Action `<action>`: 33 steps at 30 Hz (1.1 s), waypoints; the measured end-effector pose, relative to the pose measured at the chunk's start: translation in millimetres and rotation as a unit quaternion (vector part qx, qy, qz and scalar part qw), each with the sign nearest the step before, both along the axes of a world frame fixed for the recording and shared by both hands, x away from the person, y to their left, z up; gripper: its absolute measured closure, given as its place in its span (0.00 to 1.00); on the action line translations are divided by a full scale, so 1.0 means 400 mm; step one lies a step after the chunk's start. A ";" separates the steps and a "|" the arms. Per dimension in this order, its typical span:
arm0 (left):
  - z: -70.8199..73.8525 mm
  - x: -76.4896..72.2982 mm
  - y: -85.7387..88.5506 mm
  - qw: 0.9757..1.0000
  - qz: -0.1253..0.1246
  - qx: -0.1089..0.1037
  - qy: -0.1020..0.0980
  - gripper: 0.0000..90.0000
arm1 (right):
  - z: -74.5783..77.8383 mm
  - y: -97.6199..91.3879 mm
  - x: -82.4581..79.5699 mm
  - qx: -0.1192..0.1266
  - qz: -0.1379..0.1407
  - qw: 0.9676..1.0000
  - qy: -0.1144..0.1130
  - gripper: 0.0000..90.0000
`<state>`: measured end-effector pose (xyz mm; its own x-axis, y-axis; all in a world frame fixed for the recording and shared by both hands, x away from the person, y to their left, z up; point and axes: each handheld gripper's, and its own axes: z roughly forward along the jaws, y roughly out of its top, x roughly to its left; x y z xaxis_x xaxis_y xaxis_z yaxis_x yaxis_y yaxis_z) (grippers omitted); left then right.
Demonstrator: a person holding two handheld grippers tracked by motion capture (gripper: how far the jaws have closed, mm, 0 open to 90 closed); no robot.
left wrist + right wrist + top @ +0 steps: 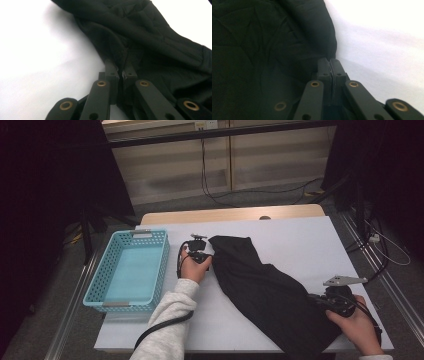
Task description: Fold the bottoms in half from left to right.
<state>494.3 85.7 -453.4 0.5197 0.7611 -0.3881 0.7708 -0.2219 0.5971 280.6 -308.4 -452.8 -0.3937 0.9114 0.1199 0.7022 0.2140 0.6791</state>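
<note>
A black garment (265, 290) lies slantwise across the white table (300, 240), from the middle toward the front right corner. My left gripper (210, 258) is at its far left edge. In the left gripper view the jaws (121, 64) are pressed together with a fold of the black garment (150, 32) pinched between them. My right gripper (314, 299) is at the cloth's near right edge. In the right gripper view its jaws (329, 61) are closed on the rim of the garment (262, 50), with a thin layer of fabric between the pads.
A light blue plastic basket (95, 285) stands at the left side of the table, with nothing in it. Bare white tabletop lies behind and to the right of the garment. Cables trail on the floor beyond the table.
</note>
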 end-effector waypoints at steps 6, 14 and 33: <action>0.018 -0.039 0.076 1.000 0.023 0.016 0.012 0.98 | 0.003 0.012 0.005 0.008 0.006 1.000 -0.003 0.99; 0.025 -0.062 0.109 0.999 0.043 0.024 -0.012 0.85 | -0.001 0.041 0.015 -0.003 0.023 1.000 0.000 0.99; 0.033 -0.046 0.102 0.998 0.014 0.048 -0.043 0.40 | 0.016 0.051 0.024 -0.001 0.023 0.999 -0.025 0.64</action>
<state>476.0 126.4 -440.0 0.5265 0.8068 -0.2682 0.7245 -0.2607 0.6380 290.3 -288.1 -446.3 -0.4412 0.8921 0.0974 0.6566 0.2469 0.7127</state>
